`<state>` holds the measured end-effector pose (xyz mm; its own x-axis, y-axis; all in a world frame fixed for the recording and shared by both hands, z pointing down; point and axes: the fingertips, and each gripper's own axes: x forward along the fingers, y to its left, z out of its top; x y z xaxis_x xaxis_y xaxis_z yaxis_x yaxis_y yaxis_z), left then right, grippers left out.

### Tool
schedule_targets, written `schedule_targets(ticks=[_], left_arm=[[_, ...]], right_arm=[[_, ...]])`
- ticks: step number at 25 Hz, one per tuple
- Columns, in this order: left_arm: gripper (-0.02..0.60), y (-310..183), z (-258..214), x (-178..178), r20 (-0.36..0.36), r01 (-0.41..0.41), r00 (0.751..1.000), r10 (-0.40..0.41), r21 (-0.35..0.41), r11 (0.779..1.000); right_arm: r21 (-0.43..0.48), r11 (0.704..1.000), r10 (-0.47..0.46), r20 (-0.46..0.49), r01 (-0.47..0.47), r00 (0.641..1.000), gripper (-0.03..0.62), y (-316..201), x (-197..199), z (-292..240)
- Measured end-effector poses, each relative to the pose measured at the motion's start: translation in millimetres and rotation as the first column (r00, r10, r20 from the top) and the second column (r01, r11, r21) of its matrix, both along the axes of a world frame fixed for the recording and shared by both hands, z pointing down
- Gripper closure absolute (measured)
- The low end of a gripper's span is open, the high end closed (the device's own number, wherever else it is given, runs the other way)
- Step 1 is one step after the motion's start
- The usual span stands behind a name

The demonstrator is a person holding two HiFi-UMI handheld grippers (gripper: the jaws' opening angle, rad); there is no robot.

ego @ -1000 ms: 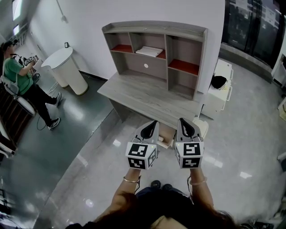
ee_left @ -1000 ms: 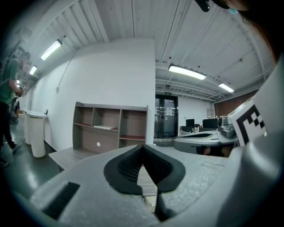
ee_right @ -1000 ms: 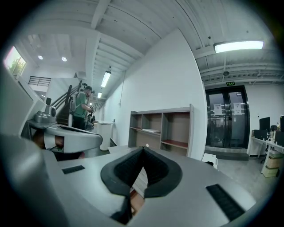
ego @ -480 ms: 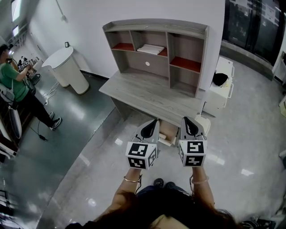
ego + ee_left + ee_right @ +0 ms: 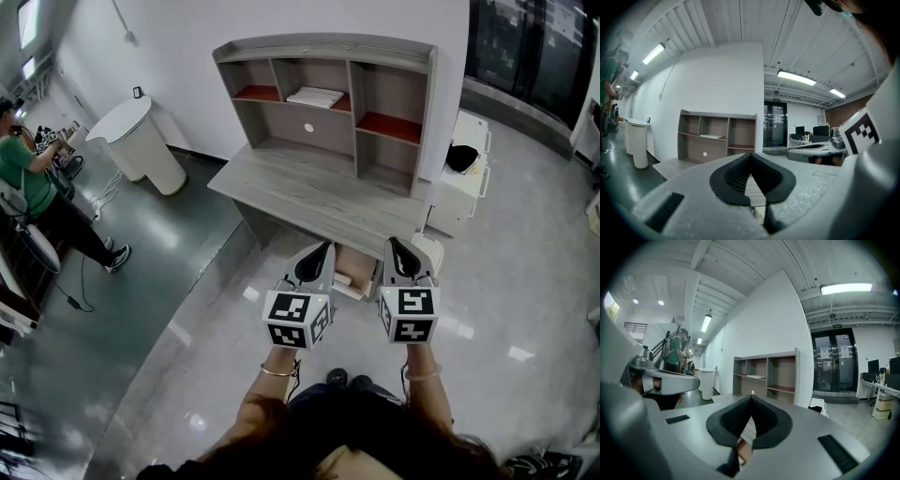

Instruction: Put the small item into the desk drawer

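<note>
A grey wooden desk (image 5: 300, 192) with a shelf unit on top stands against the white wall. Under its front edge a drawer (image 5: 360, 269) is pulled open, and a small pale thing (image 5: 342, 278) lies in it. My left gripper (image 5: 324, 247) and right gripper (image 5: 391, 242) hover side by side just in front of the drawer and point at the desk. Both are shut with nothing between the pads. In the left gripper view the left gripper's (image 5: 750, 154) tips meet. The right gripper's (image 5: 751, 397) tips meet in the right gripper view.
A white flat item (image 5: 315, 96) lies on a shelf of the unit. A white cabinet (image 5: 457, 202) with a black thing (image 5: 459, 157) on it stands right of the desk. A white round stand (image 5: 141, 141) and a seated person in green (image 5: 23, 173) are at the left.
The head view has shifted a little, so more of the open drawer shows between the grippers. The person at the left has moved. Both grippers stay shut and near the same place.
</note>
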<state>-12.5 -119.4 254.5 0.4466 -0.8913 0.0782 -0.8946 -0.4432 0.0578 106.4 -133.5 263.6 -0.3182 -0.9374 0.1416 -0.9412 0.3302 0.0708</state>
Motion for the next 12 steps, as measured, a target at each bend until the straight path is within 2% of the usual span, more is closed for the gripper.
schedule_targets(ticks=[12], left_arm=[[0.566,-1.7,-1.8,-5.4,-0.01,-0.016,1.0,0.016,0.006,1.0]], right_arm=[[0.01,1.0,0.009,-0.014,-0.009,1.0,0.592,-2.1,-9.0,0.7]])
